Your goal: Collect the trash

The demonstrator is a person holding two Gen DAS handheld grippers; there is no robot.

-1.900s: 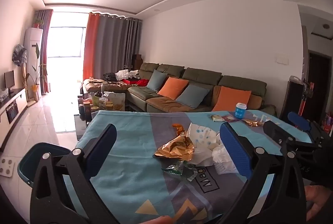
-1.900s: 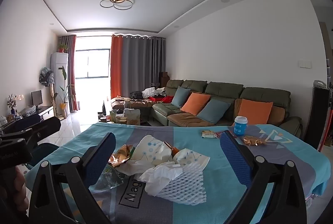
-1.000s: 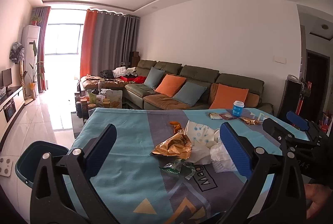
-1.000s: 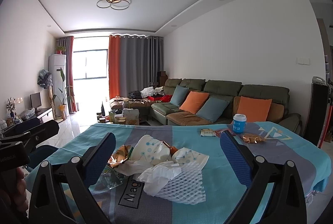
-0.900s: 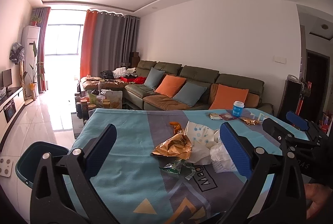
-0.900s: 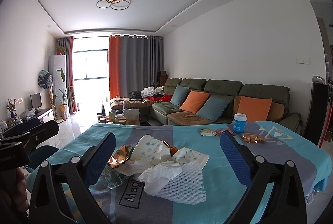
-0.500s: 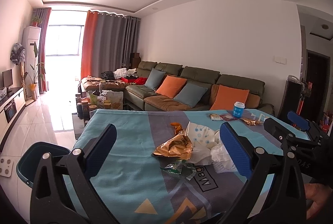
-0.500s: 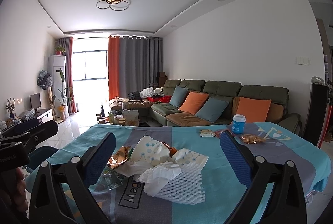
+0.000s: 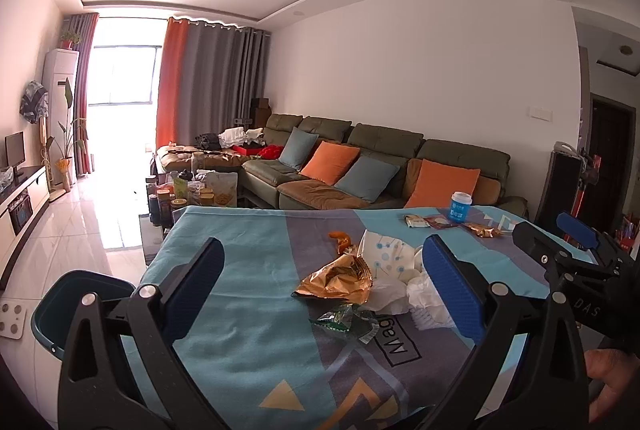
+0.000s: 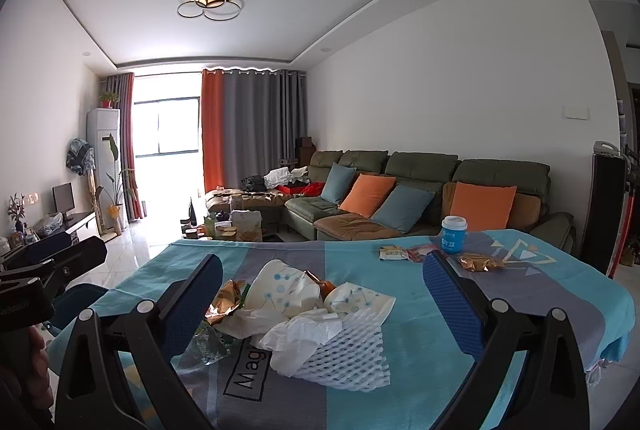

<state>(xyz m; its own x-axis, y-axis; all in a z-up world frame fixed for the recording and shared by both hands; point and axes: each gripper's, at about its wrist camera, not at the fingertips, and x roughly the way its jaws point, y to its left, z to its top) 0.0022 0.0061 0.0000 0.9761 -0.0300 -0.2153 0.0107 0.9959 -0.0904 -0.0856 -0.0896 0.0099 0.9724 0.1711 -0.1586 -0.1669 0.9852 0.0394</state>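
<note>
While both pairs hover above the near edge of the counter [image 9: 248, 310], the left tongs [image 9: 324, 286] and the right tongs [image 10: 322, 304] stand spread wide, their blue-padded fingers holding nothing. Between the left fingers lie a crumpled gold foil wrapper [image 9: 338, 280] and, nearer the camera, a small green-and-clear plastic wrapper [image 9: 344, 320]. Between the right fingers lie a white foam fruit net [image 10: 348, 350], crumpled white tissue [image 10: 300, 334] touching it, and crushed white paper cups with blue dots [image 10: 286, 294] just behind. All rest in one heap mid-counter on a teal and grey patterned cloth. Farther back stand a blue paper cup with a white lid [image 10: 454, 234] and flat snack wrappers [image 10: 404, 253] beside it. A dark teal plastic bin [image 9: 80, 306] stands on the floor off the counter's left edge. A green sofa [image 10: 424, 186] lines the far wall.
</note>
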